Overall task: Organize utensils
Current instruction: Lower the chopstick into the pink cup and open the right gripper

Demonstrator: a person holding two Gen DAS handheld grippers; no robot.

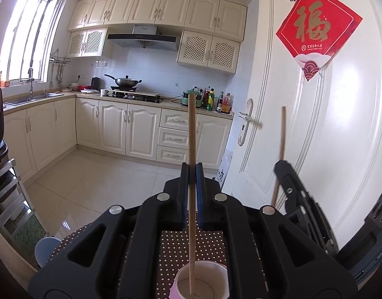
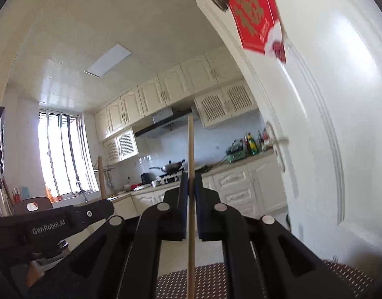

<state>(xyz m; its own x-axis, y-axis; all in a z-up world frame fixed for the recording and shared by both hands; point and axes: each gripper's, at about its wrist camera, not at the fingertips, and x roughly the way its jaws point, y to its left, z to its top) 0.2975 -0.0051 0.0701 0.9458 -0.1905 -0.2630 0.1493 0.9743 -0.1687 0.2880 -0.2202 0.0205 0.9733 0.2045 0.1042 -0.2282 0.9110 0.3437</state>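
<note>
Chopstick (image 1: pixel 191 236) tip in cup (image 1: pixel 202 282), on tablecloth (image 1: pixel 176 246).

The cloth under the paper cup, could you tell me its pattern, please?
Dark brown cloth with small white polka dots, clearest in the left wrist view.

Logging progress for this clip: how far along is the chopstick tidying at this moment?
Midway. The left gripper is shut on a chopstick held upright, its lower tip already inside the paper cup on the dotted cloth. The right gripper is shut on the second chopstick, not over the cup. Left to do: release the first, then bring the second into the cup.
</note>
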